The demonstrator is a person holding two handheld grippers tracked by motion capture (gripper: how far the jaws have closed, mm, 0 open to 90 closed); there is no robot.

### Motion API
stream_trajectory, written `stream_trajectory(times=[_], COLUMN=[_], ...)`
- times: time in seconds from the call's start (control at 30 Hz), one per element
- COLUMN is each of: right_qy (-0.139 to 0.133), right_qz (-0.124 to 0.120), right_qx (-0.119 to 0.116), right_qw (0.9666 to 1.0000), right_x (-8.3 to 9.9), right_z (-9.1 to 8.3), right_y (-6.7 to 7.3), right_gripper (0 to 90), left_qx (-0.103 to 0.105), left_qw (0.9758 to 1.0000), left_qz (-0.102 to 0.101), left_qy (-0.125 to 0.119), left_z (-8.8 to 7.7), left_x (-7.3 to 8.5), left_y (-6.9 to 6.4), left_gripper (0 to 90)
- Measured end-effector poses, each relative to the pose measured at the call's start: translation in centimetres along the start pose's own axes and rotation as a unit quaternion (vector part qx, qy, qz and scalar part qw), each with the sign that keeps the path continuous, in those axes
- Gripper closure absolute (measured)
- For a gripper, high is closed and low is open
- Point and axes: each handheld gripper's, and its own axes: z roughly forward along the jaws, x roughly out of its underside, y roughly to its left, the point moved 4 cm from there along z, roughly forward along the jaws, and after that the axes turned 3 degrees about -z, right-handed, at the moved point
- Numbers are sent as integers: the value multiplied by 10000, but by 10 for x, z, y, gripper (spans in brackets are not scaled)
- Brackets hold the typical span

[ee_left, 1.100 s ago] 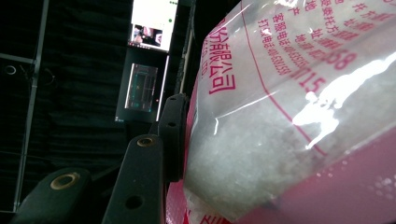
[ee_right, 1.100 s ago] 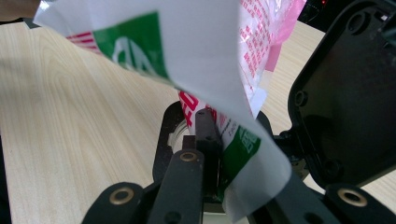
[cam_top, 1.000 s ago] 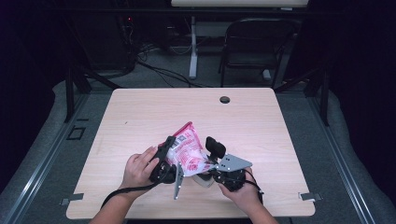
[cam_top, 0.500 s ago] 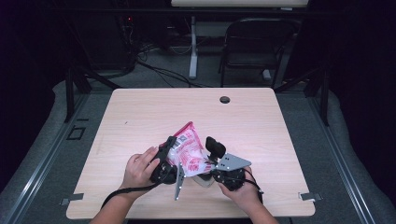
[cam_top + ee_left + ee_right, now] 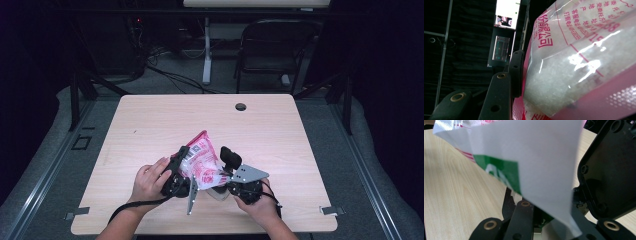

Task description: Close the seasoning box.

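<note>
Near the table's (image 5: 150, 120) front edge: left gripper (image 5: 178, 172) clamped on pink bag (image 5: 200, 162), right gripper (image 5: 227, 172) pinching its white corner (image 5: 544, 170). Best pulled apart gently, avoiding spilled granules.

A pale wooden table (image 5: 150, 125) has a small dark round hole (image 5: 240, 106) near its far edge. Behind the table stands a black chair (image 5: 270, 50), with cables (image 5: 170, 75) on the floor beside it.
</note>
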Motion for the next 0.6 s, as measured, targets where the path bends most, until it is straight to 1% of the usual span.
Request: stream_trajectory(times=[0.1,0.13,0.23,0.37,0.43,0.5,0.6], right_qy=[-16,-19,-36,-33,-24,-20,-30], right_qz=[13,13,23,10,-1,-1,-2], right_qx=[-2,0,2,10,9,14,6], right_qw=[10000,10000,10000,10000,10000,10000,10000], right_x=[0,0,-1,-1,-1,-2,-2], right_z=[0,0,0,0,0,0,0], right_y=[0,0,0,0,0,0,0], right_gripper=[880,880,880,880,879,880,880], left_qx=[-7,-26,-15,-40,-14,-56,-23], left_qw=[10000,10000,10000,10000,10000,10000,10000], left_qz=[-5,38,7,30,-1,30,1], left_qy=[-9,-9,0,-9,1,-27,18], left_z=[0,-1,-1,-1,-1,0,-1], left_x=[0,-1,-1,-1,0,0,0], left_y=[0,2,2,3,2,3,3], left_gripper=[650,650,650,650,650,650,650])
